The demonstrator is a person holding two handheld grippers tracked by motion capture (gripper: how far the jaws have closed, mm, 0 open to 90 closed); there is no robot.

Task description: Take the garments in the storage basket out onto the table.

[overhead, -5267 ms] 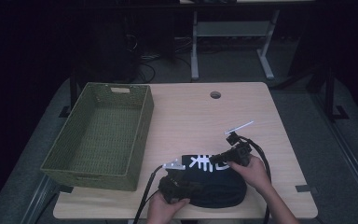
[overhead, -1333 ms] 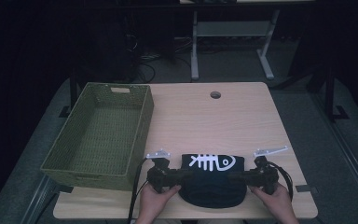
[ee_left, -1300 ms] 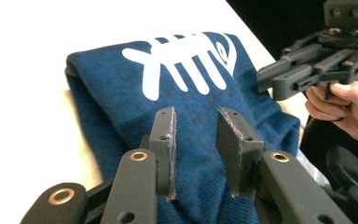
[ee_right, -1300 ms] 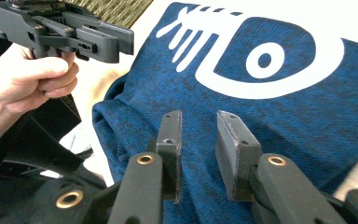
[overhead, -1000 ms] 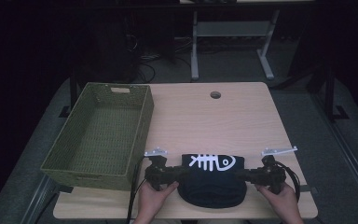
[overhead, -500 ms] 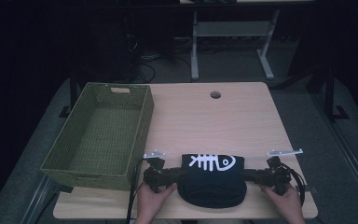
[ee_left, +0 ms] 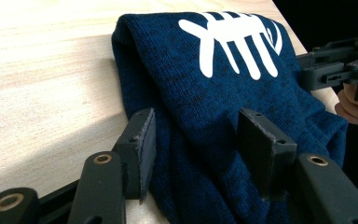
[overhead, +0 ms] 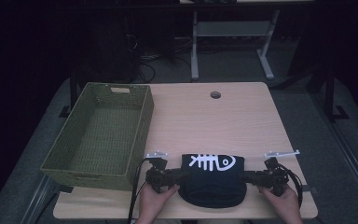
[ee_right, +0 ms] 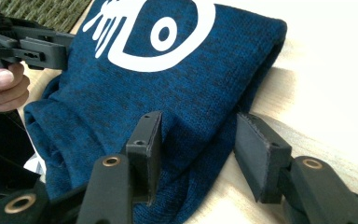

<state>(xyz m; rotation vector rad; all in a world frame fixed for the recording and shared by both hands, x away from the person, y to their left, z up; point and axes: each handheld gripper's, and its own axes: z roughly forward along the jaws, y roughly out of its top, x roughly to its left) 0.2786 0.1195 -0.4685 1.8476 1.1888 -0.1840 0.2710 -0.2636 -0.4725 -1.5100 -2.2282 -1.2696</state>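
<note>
Dark blue knit, folded, white fish-skeleton print up: the garment (overhead: 213, 179) lies at the near edge of the bench (overhead: 223, 121), between your two hands.

Left tool (ee_left: 200, 140): jaws apart, straddling the garment's left fold, pads not pressing the cloth. They've just been opening, cloth between them. Right tool (ee_right: 203, 142): same story at the right fold, jaws parted and just been opening, the fold between them but not clamped. So both sides read as released.

Judgement: you're letting go after a fold. To do it clean:
- Open wide enough that neither pad drags the knit.
- Back each tool straight out sideways, level with the bench, so the fold edges don't get pulled open.
- Watch the lower pads; they sit close to the wood and can catch the bottom layer.
- If the next move is into the basket, re-grip both ends through all the layers, lift evenly.

Further out: the green woven basket (overhead: 102, 133) sits on the left of the bench, just beside the garment's corner, nothing visible in it. Cable hole (overhead: 215, 94) near the far edge.

Versus about five seconds ago: the garment lay rumpled and skewed, the right tool angled over it. Now it's a squared-off packet, tools level at either end. Basket hasn't shifted.
</note>
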